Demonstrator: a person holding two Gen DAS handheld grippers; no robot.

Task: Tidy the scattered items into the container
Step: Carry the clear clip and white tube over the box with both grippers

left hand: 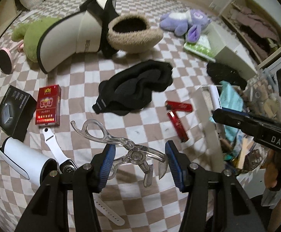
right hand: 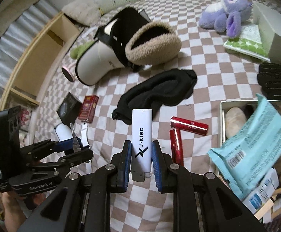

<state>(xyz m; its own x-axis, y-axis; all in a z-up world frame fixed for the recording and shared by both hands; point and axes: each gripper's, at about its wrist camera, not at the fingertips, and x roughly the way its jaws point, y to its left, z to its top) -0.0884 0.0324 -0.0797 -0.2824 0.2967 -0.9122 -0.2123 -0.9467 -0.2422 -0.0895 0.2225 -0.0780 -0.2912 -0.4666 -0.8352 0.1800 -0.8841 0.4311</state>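
Gripping the white lighter [right hand: 142, 138] in your right gripper [right hand: 142, 158], you are spreading your left gripper [left hand: 139, 161] wide around the clear clip [left hand: 128, 150], left of the container [right hand: 222, 116].

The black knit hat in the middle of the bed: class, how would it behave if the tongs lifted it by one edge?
The black knit hat lies crumpled and folded, so it would probably droop limply. It looks soft and light. On the checked sheet it should bunch up, not roll.
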